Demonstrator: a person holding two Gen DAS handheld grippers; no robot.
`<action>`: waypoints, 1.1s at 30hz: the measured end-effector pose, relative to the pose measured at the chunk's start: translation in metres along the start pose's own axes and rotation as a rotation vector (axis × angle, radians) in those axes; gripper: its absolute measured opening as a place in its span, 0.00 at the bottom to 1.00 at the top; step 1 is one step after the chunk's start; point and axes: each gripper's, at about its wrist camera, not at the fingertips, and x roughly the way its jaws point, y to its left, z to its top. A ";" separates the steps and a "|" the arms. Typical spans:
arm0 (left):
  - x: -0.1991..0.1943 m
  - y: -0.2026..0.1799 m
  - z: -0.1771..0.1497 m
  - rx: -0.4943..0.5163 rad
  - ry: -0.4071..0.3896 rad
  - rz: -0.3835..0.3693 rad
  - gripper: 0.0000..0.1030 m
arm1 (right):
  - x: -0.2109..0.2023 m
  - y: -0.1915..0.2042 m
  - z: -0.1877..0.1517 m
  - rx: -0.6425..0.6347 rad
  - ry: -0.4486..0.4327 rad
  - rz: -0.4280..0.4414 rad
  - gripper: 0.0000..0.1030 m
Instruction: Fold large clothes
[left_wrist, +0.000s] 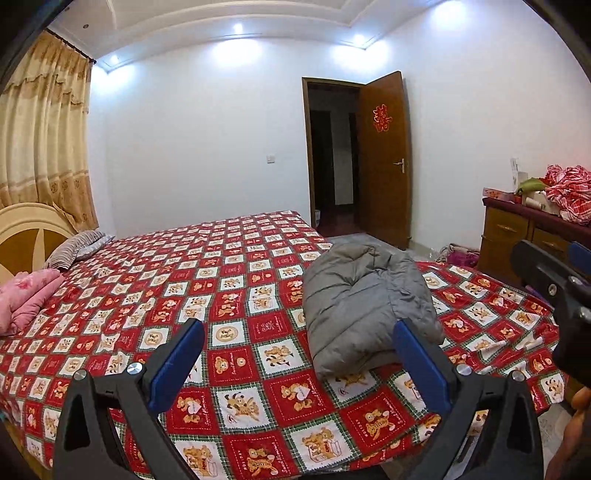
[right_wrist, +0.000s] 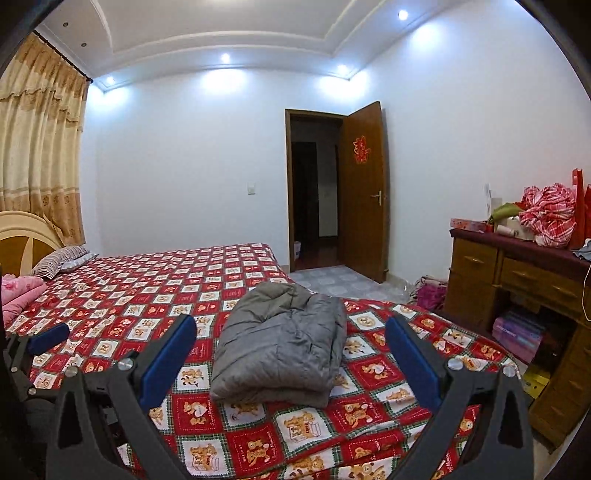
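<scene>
A grey padded jacket (left_wrist: 364, 306) lies folded in a thick bundle on the red patterned bed cover (left_wrist: 207, 280) near the bed's foot; it also shows in the right wrist view (right_wrist: 280, 347). My left gripper (left_wrist: 299, 332) is open and empty, held above the bed with the jacket just beyond its right finger. My right gripper (right_wrist: 290, 325) is open and empty, held back from the jacket, which lies between its fingers in view. The right gripper shows at the right edge of the left wrist view (left_wrist: 554, 273), the left gripper at the left edge of the right wrist view (right_wrist: 40, 343).
A pink folded blanket (left_wrist: 26, 295) and a striped pillow (left_wrist: 77, 247) lie by the headboard. A wooden dresser (right_wrist: 517, 295) with red checked cloth (right_wrist: 550, 214) on top stands right of the bed. An open door (right_wrist: 364, 192) is at the back.
</scene>
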 end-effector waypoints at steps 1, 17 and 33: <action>0.001 0.000 0.000 -0.003 0.006 0.000 0.99 | 0.000 0.000 0.000 0.000 0.002 -0.004 1.00; 0.007 0.005 -0.004 -0.015 0.032 -0.002 0.99 | 0.008 -0.005 -0.005 -0.001 0.036 -0.007 1.00; 0.009 0.005 -0.004 -0.016 0.030 0.008 0.99 | 0.008 -0.007 -0.003 0.002 0.030 -0.009 1.00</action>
